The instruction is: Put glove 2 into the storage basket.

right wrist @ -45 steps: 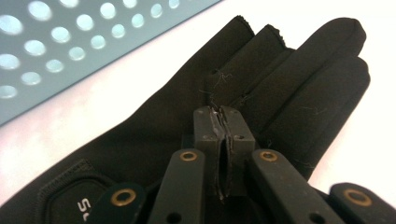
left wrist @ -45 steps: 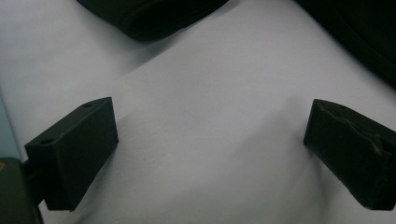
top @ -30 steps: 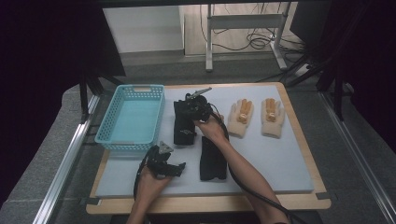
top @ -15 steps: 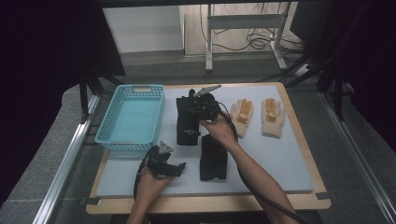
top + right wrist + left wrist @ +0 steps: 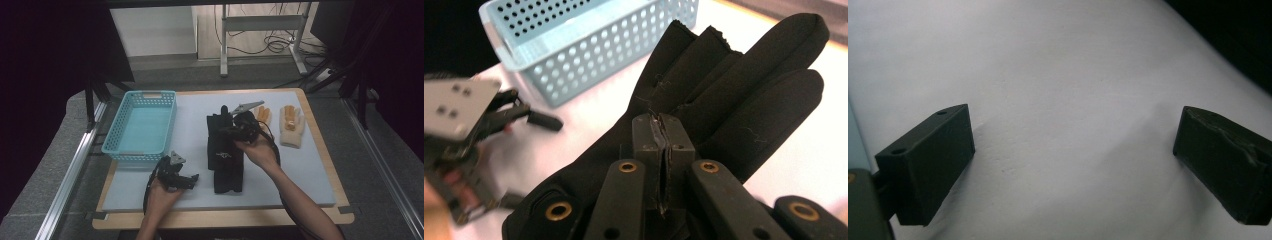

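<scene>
Two grippers: left gripper (image 5: 192, 178) nearest, rests on the mat in front of the blue basket (image 5: 141, 127), jaws spread wide, nothing between them.
Right gripper (image 5: 663, 150): jaws clenched together; whether they pinch cloth cannot be told. It hovers over the black gloves, right of the basket.
Black gloves (image 5: 222, 150): flat on the mat (image 5: 300, 170), one nearer, one farther, beside the basket's right wall.
Handling: soft, light, limp fabric; likely to drape and sag. Best pinched at the cuff or a fingertip fold.
Tan gloves (image 5: 291, 125): farthest right of the basket, untouched.
</scene>
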The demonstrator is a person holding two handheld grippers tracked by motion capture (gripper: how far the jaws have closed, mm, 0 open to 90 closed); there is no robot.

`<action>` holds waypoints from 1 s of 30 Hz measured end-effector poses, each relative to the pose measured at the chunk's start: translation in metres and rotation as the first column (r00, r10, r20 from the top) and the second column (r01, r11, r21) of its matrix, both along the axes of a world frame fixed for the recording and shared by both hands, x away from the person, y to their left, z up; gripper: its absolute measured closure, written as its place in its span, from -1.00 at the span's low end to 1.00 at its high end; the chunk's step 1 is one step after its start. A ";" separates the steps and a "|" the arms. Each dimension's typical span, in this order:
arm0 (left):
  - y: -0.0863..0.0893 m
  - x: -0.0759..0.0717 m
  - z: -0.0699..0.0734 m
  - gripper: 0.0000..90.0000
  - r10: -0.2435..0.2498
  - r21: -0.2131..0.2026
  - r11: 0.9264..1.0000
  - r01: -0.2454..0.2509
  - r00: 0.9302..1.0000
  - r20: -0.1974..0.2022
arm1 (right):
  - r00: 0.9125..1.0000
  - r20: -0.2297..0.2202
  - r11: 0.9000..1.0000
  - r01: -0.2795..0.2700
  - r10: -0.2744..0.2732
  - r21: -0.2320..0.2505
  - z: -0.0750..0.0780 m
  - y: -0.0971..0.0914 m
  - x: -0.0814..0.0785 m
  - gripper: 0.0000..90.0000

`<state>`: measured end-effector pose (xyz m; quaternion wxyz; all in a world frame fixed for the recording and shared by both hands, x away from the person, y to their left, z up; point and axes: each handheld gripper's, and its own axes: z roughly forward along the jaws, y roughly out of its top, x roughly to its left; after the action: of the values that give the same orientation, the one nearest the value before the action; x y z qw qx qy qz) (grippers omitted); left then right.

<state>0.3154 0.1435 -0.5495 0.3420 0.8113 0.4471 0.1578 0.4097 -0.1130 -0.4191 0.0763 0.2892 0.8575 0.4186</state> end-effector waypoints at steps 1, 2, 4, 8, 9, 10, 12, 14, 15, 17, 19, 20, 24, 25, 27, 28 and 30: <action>0.000 0.000 0.000 -0.92 0.004 -0.005 1.000 -0.004 1.000 0.002 | 1.000 0.000 1.000 0.000 0.000 0.000 0.000 0.000 0.000 0.92; 0.000 0.000 0.000 -0.92 0.004 -0.005 1.000 -0.004 1.000 0.002 | 1.000 -0.007 1.000 0.004 -0.004 -0.002 -0.001 -0.004 -0.004 0.92; 0.000 0.000 0.000 -0.92 0.004 -0.006 1.000 -0.004 1.000 0.002 | 1.000 -0.020 1.000 0.010 -0.010 -0.011 -0.003 -0.010 -0.013 0.92; -0.001 0.000 0.000 -0.92 0.004 -0.006 1.000 -0.004 1.000 0.002 | 0.999 -0.049 1.000 0.018 -0.019 -0.025 -0.010 -0.021 -0.028 0.92; -0.001 0.000 0.000 -0.92 0.004 -0.006 1.000 -0.004 1.000 0.002 | 0.998 -0.057 0.999 0.019 -0.020 -0.026 -0.012 -0.023 -0.031 0.92; -0.001 0.000 0.000 -0.92 0.004 -0.006 1.000 -0.004 1.000 0.002 | 0.997 -0.070 0.999 0.023 -0.025 -0.028 -0.015 -0.024 -0.033 0.92; -0.001 0.000 0.000 -0.92 0.005 -0.006 1.000 -0.005 1.000 0.002 | 0.996 -0.080 0.999 0.030 -0.033 -0.034 -0.020 -0.026 -0.034 0.92; 0.000 0.000 0.000 -0.92 0.002 -0.002 1.000 -0.002 1.000 0.002 | 0.994 -0.098 0.999 0.040 -0.044 -0.036 -0.028 -0.027 -0.032 0.92; 0.000 0.000 0.000 -0.92 0.001 -0.001 1.000 -0.001 1.000 0.001 | 0.993 -0.105 0.998 0.045 -0.048 -0.038 -0.032 -0.026 -0.030 0.92; -0.001 0.000 0.000 -0.92 0.005 -0.005 1.000 -0.005 1.000 0.003 | 0.991 -0.122 0.998 0.056 -0.060 -0.039 -0.041 -0.026 -0.026 0.92; 0.000 0.000 0.000 -0.92 0.005 -0.003 1.000 -0.005 1.000 0.004 | 0.988 -0.134 0.997 0.066 -0.070 -0.035 -0.049 -0.026 -0.023 0.92; 0.000 0.000 0.000 -0.92 0.003 -0.002 1.000 -0.003 1.000 0.001 | 0.987 -0.142 0.997 0.072 -0.076 -0.035 -0.053 -0.026 -0.022 0.92; 0.000 0.000 0.000 -0.92 0.003 -0.001 1.000 -0.003 1.000 0.001 | 0.985 -0.136 0.994 0.099 -0.104 -0.044 -0.064 -0.026 -0.022 0.92; 0.000 0.000 0.000 -0.92 0.002 0.000 1.000 -0.002 1.000 0.000 | 0.986 -0.132 0.994 0.099 -0.104 -0.042 -0.066 -0.025 -0.021 0.91; 0.000 0.000 0.000 -0.92 0.002 0.000 1.000 -0.002 1.000 0.001 | 0.986 -0.126 0.993 0.104 -0.110 -0.052 -0.069 -0.024 -0.022 0.91; 0.000 0.000 0.000 -0.92 0.003 0.000 1.000 -0.003 1.000 0.001 | 0.986 -0.125 0.993 0.107 -0.113 -0.054 -0.070 -0.023 -0.022 0.91; 0.000 0.000 0.000 -0.92 0.003 -0.001 1.000 -0.003 1.000 0.001 | 0.987 -0.121 0.993 0.104 -0.110 -0.056 -0.074 -0.022 -0.022 0.90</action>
<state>0.3151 0.1432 -0.5495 0.3421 0.8106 0.4482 0.1583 0.3877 -0.1351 -0.4933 0.0524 0.3582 0.8540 0.3737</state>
